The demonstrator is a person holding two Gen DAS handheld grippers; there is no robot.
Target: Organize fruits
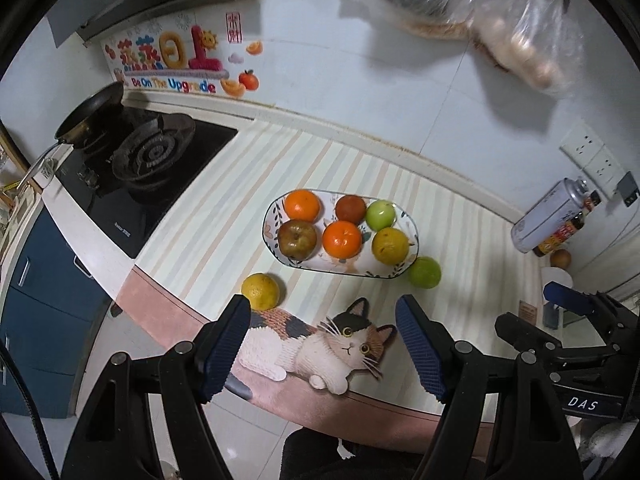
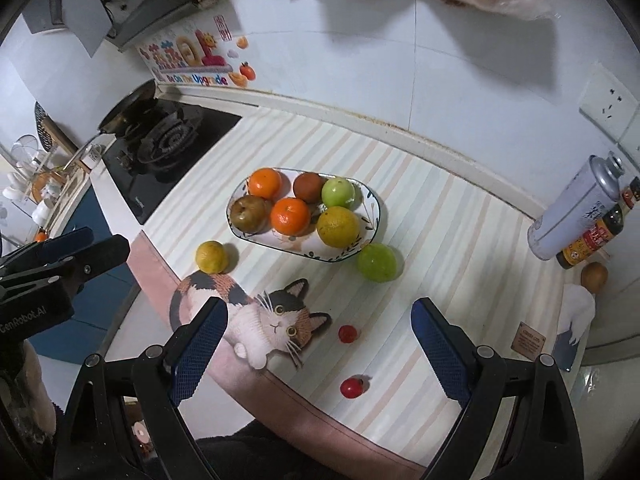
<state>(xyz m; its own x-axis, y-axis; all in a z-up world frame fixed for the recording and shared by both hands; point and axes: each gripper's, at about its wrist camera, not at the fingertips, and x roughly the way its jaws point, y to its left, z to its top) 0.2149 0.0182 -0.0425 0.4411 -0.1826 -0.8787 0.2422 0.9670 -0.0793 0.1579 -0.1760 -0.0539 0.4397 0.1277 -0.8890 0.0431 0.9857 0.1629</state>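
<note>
An oval patterned plate [image 1: 410,249] [image 2: 375,216] on the striped mat holds several fruits: two oranges, a brown apple, a dark red fruit, a green apple and a yellow citrus. A yellow citrus [image 1: 260,291] [image 2: 211,256] lies on the mat left of the plate. A green apple [image 1: 424,272] [image 2: 377,262] lies at the plate's right end. Two small red tomatoes [image 2: 347,333] [image 2: 352,387] lie nearer, seen only in the right wrist view. My left gripper [image 1: 323,320] is open and empty above the cat picture. My right gripper [image 2: 320,324] is open and empty above the tomatoes.
A gas stove [image 1: 152,168] with a frying pan [image 1: 90,114] is at the left. A spray can [image 2: 576,210] and a sauce bottle [image 2: 596,232] lie at the right by the wall. Plastic bags [image 1: 500,12] hang above. The counter's front edge is near both grippers.
</note>
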